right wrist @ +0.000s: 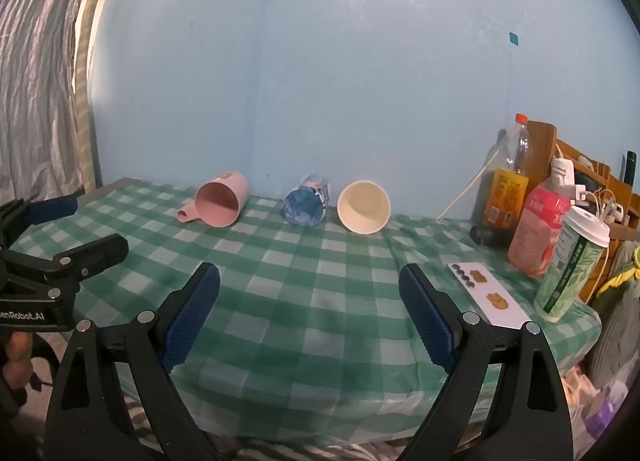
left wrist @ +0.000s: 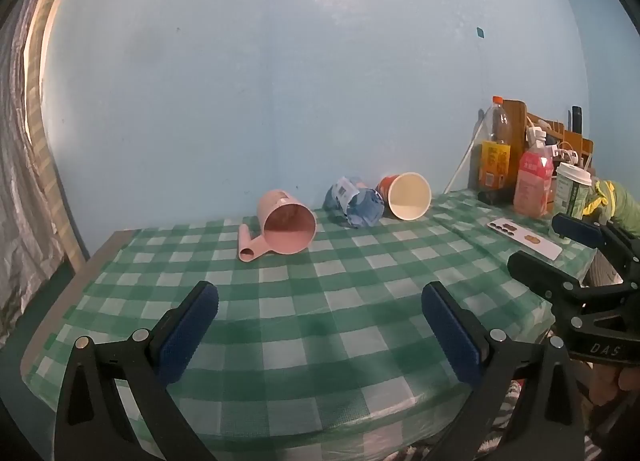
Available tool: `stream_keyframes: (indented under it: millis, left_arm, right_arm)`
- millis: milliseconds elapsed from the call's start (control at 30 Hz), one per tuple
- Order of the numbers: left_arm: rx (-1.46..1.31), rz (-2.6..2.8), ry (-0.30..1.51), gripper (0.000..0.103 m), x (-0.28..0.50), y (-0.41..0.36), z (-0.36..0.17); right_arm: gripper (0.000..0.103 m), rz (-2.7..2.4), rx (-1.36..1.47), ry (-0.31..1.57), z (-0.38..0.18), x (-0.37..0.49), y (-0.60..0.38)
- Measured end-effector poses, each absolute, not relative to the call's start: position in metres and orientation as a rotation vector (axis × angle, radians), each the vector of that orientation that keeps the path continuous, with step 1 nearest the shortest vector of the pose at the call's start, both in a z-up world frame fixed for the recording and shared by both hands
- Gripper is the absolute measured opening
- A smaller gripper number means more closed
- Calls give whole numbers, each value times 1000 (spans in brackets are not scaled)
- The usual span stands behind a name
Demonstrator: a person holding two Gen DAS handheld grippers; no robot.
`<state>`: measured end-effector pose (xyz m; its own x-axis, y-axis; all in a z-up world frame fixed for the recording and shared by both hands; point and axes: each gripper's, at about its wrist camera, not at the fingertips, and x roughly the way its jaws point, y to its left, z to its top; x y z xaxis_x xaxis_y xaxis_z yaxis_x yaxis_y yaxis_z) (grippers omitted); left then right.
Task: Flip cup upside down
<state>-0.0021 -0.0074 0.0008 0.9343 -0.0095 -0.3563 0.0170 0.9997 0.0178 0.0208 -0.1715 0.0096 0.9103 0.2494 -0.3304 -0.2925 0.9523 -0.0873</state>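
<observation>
Three cups lie on their sides near the wall, mouths toward me. A pink handled cup (left wrist: 287, 227) (right wrist: 221, 201) is at the left. A blue patterned cup (left wrist: 356, 203) (right wrist: 306, 206) is in the middle. An orange paper cup with a white inside (left wrist: 406, 195) (right wrist: 363, 206) is at the right. My left gripper (left wrist: 320, 313) is open and empty over the near part of the table, well short of the cups. My right gripper (right wrist: 310, 297) is also open and empty, to the right of the left one.
A green checked cloth (left wrist: 320, 285) covers the table. At the right stand an orange-capped bottle (right wrist: 510, 181), a pink bottle (right wrist: 538, 229), a lidded green cup (right wrist: 572, 265) and a white phone (right wrist: 488, 297). A wooden rack with cables sits behind them.
</observation>
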Motion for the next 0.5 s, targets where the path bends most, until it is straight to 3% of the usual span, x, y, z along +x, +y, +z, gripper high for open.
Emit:
stream_keyframes:
  millis: [500]
  left_arm:
    - [6, -34, 359, 103, -3, -6, -1]
  right_arm:
    - [90, 285, -150, 331, 8, 23, -170]
